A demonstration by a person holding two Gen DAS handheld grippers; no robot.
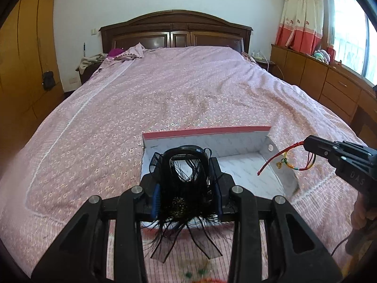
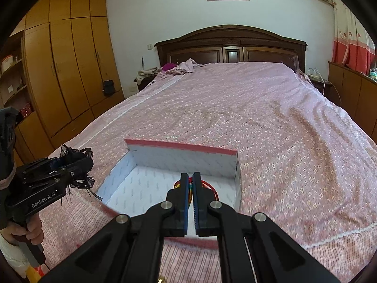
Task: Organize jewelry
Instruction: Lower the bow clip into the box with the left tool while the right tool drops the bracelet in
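Observation:
An open white box with a red rim [image 1: 242,141] [image 2: 181,158] lies on the pink bedspread. My left gripper [image 1: 188,165] is shut on a black feathered hair accessory [image 1: 186,202] and holds it over the box's left part; it also shows at the left of the right wrist view [image 2: 77,162]. My right gripper [image 2: 190,179] is shut on a red and multicoloured cord bracelet [image 2: 212,188] above the box's right side. In the left wrist view the right gripper [image 1: 308,145] holds the bracelet [image 1: 285,160] dangling over the box's right wall.
The wide bed [image 1: 176,89] stretches away to a dark wooden headboard [image 2: 231,47]. Clothes [image 2: 179,68] lie by the pillows. Wooden wardrobes [image 2: 66,70] stand on the left, low cabinets [image 1: 318,77] and a window on the right. Small beads lie on the bedspread near me [image 1: 195,272].

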